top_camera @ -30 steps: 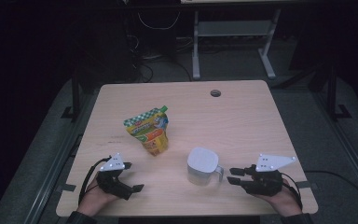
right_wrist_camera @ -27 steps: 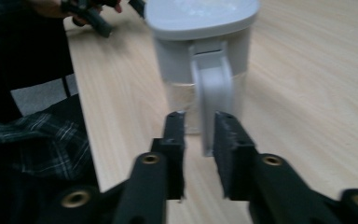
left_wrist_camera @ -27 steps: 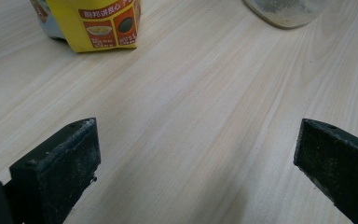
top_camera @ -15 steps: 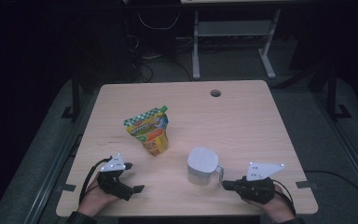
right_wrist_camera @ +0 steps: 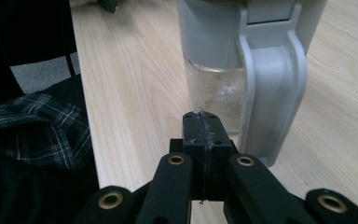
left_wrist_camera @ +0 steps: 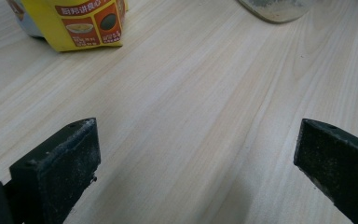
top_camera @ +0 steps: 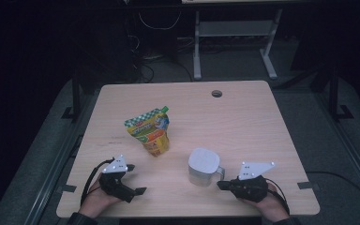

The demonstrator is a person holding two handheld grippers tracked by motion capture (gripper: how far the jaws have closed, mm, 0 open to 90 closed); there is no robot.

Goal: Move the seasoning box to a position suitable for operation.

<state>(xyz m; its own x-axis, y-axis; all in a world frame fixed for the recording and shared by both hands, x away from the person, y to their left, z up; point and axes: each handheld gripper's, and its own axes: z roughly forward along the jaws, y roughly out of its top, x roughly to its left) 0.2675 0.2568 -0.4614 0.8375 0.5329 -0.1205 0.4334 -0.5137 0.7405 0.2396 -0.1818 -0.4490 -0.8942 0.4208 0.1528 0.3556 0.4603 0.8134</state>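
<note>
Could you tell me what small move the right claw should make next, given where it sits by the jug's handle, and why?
Probably open up first. The right claw is shut with nothing between its jaws, its tip just short of the grey handle of the lidded jug. Shut jaws cannot take the handle, so I would spread them, then ease forward around it.

Your table point(top_camera: 243, 122) is pale wood-grain laminate, smooth with a soft sheen, fine streaks running along it. The pouch point(top_camera: 151, 133) in the middle looks like glossy printed plastic film, a bit crinkled. The jug point(right_wrist_camera: 242, 70) by your right gripper point(right_wrist_camera: 204, 122) has a matt grey plastic lid and handle over a clear body that's cloudy inside. Your left gripper point(left_wrist_camera: 193, 163) has matt black pads point(left_wrist_camera: 60, 163), gritty and dusted with pale specks. Your right gripper's arms are smooth black plastic with brass-coloured rivets.
</note>
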